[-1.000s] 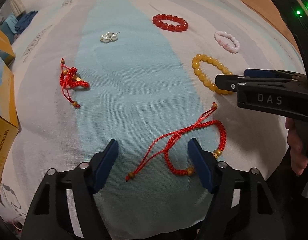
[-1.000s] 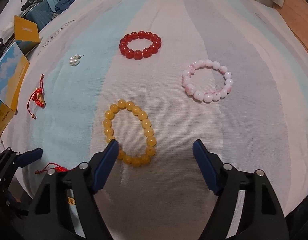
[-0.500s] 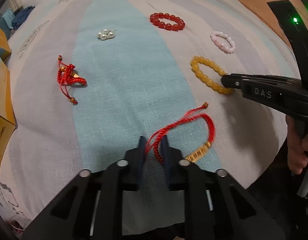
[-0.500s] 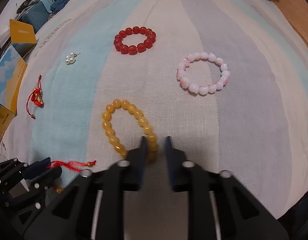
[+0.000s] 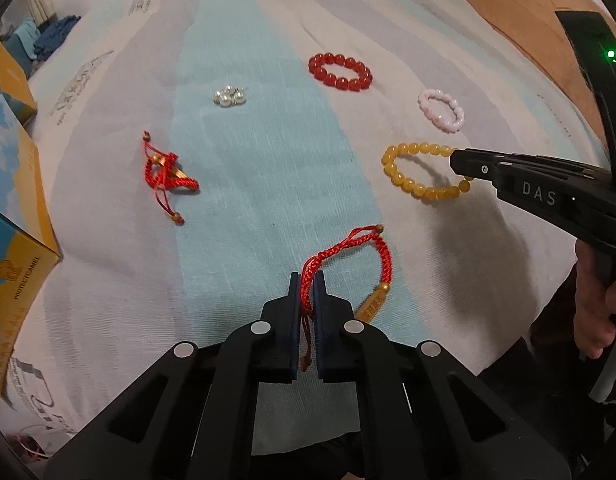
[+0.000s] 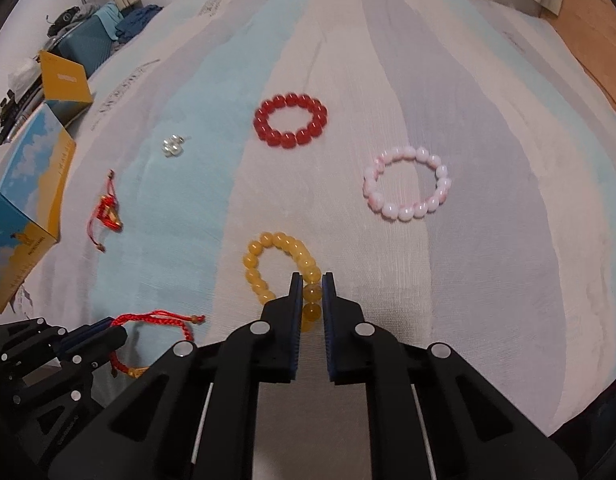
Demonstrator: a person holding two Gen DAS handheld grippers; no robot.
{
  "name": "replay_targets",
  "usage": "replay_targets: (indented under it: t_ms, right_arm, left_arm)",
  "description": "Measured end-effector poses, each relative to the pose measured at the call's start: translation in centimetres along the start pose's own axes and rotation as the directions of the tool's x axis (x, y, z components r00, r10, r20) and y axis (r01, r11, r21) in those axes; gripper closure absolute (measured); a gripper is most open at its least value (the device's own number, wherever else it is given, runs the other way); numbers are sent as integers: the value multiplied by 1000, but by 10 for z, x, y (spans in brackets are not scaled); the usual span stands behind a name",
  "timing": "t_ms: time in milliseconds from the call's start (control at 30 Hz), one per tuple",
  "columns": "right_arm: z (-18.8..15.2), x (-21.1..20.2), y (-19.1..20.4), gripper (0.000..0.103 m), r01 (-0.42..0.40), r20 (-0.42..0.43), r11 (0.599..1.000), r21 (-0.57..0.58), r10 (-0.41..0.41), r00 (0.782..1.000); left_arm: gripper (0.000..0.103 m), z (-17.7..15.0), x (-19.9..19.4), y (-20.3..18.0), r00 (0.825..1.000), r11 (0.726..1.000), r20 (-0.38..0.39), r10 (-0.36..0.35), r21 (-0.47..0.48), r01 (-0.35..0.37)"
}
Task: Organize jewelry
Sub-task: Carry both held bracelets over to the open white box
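Two grippers down on the bed, both clamped on jewelry. Left gripper: fingers pinched tight on the red cord bracelet, cord runs between the pads, loop and gold charm hang out to the right, resting on the sheet. Right gripper: fingers closed narrow on the near beads of the yellow bracelet, rest of the ring lies flat ahead of the tips. Untouched on the sheet: red bead bracelet farther back, pink bracelet to its right, pearl cluster and a second red cord bracelet off left. Blue-yellow box at the left edge.
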State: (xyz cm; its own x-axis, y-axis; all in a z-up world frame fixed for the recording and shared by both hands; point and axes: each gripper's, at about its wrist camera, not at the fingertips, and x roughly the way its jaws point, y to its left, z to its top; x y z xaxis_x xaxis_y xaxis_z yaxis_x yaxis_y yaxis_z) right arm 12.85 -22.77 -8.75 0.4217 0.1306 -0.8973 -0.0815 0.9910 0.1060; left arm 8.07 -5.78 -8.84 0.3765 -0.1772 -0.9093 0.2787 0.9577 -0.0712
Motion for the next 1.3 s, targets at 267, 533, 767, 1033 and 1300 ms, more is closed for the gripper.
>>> replay_targets:
  t_ms: [267,533,767,1033,1300]
  right_arm:
    - [6,-24,7,94,-9,37,1000,-6,10,999]
    - [9,-44,17,94,-4,71,1000,-23,5,997]
    - [13,-58,29,94,-8,93,999,-35,11,996]
    - [20,-76,52,94,-26,125,998,-58,33,992]
    - [29,-85,81,94,-39,140,995,-94,52,989]
  left_arm:
    - [98,6,-21,2,999,1000,32,24,-4,-24]
    - [98,11,-42,8,996,998,63,62,-25,-61]
    - [98,14,-59,19,992,995,88,90,-43,-86]
    - [98,16,-79,37,986,990,107,124,-78,-116]
    - [98,19,-101,65,977,978,130,167,-149,-147]
